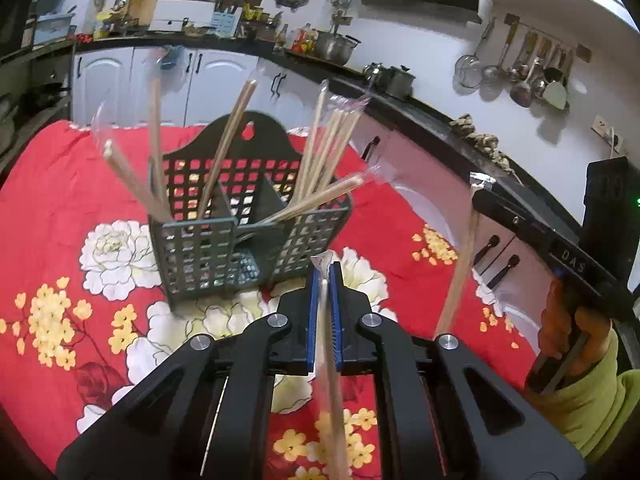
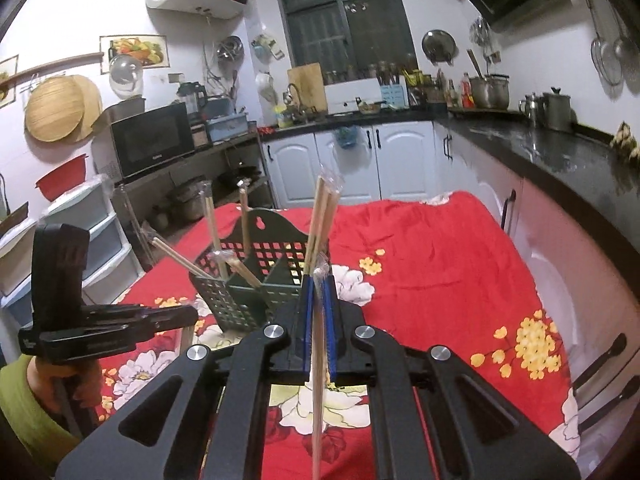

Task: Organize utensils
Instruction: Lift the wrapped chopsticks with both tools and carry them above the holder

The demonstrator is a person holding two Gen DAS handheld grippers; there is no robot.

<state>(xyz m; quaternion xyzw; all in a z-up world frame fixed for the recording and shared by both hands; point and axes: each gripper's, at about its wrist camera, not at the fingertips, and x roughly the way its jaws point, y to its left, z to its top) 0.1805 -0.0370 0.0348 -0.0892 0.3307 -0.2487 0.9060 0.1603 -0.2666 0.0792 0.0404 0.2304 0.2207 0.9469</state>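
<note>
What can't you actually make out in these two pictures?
- Left wrist view: the lower end of the plastic-wrapped wooden chopsticks in the left gripper is blurred and cut off by the bottom edge.
- Right wrist view: the near side of the dark green plastic lattice utensil basket is hidden behind the right gripper.

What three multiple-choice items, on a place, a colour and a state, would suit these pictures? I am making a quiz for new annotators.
1. Where does the caddy stand?
A. on the cloth
B. on the counter
C. in a drawer

2. What is the main colour of the cloth?
A. blue
B. red
C. white

3. How is the left gripper?
A. wide open, nothing between the fingers
B. out of view
C. shut on a wrapped chopstick

Key: 1 A, its base rests on the flowered cloth; 2 B, red lies between the flowers; 3 C, the wrapped chopstick runs between closed blue pads.
</note>
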